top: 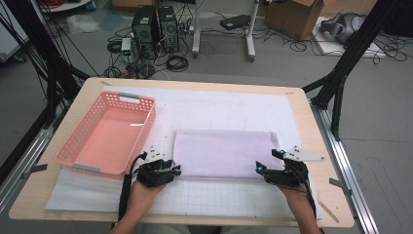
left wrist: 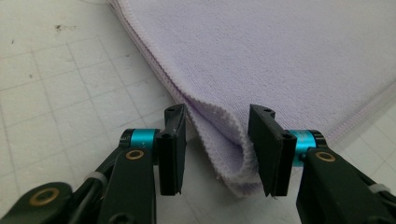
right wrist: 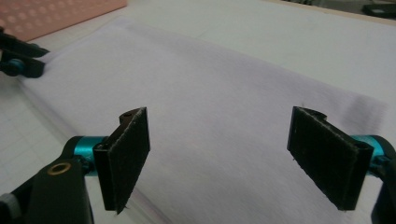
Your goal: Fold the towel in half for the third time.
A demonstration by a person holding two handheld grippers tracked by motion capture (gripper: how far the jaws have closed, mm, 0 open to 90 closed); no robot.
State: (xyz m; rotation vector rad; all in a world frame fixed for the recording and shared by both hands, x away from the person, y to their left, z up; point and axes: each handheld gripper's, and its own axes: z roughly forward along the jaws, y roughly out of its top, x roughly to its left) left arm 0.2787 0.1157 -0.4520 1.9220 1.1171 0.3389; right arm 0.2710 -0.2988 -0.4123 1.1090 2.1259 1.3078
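Observation:
A folded lilac towel [top: 226,153] lies flat on the white grid mat [top: 97,195], near the table's front. My left gripper [top: 175,170] is at the towel's near left corner. In the left gripper view the jaws [left wrist: 217,112] stand half closed around that curled corner [left wrist: 233,158]: one pad touches the fold, and a gap shows at the other. My right gripper [top: 270,161] is at the near right corner, its jaws [right wrist: 220,114] wide open above the towel [right wrist: 224,93] with nothing gripped. The left gripper [right wrist: 18,58] also appears far off in the right gripper view.
A pink plastic basket [top: 146,122] stands on the left of the table, with a small white slip inside. Its wall [right wrist: 60,14] appears in the right gripper view. Black frame legs, computers and cables stand on the floor beyond the table.

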